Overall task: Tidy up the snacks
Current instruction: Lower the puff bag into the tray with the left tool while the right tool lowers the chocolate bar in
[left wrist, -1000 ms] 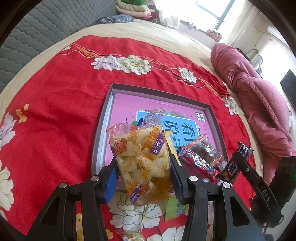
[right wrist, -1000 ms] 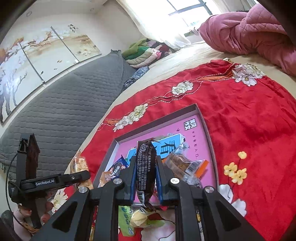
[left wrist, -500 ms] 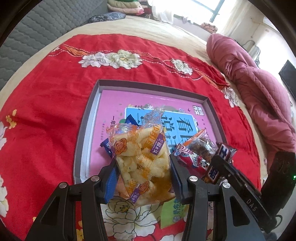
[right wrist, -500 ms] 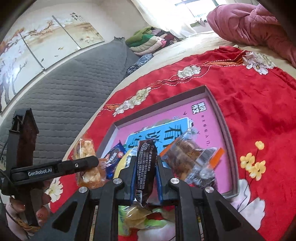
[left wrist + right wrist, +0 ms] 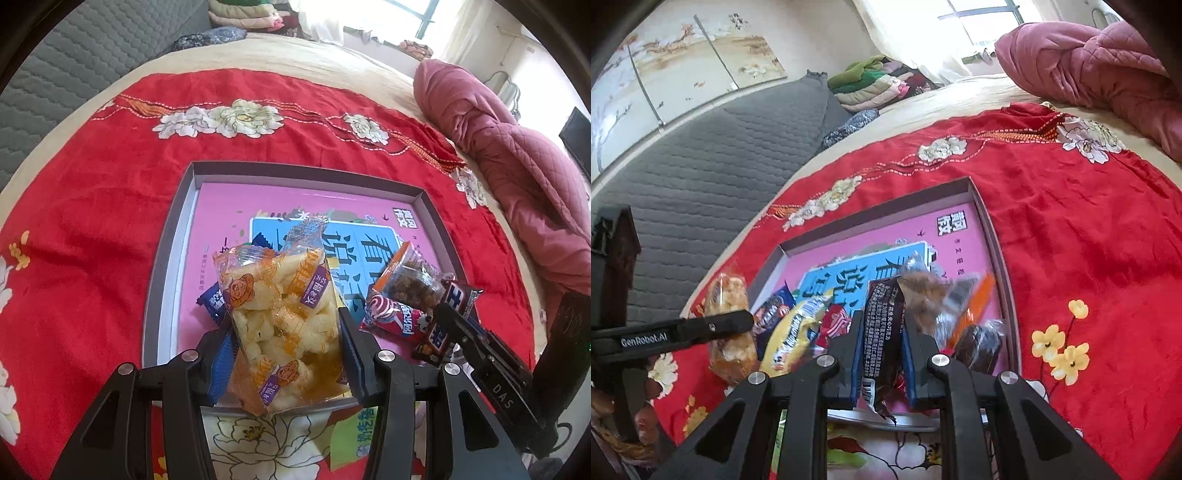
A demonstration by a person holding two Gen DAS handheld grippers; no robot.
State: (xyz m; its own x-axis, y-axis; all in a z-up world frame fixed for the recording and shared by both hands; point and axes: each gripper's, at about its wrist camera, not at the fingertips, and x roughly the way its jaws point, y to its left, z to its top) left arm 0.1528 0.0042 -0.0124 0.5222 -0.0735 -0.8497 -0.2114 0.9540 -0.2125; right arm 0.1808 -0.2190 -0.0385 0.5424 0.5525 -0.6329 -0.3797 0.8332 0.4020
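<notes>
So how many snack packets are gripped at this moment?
2: a clear packet of yellow puffs in the left gripper, and a dark brown packet in the right gripper. Both are above the tray's near edge.

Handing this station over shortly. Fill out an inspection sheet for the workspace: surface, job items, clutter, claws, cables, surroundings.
Surface: red floral cloth spread over a bed.
Job's things: grey tray with a pink printed bottom, holding a blue packet, a clear bag of brown pieces, a red and white packet and a yellow packet.
Clutter: green wrapper lying on the cloth outside the tray's near edge.
Grippers: left claw shut on a bag of puffed corn snacks; right claw shut on a dark brown bar wrapper; both held over the tray's near edge.
Cables: nothing seen.
Surroundings: pink quilt, grey padded headboard, folded bedding, window.
</notes>
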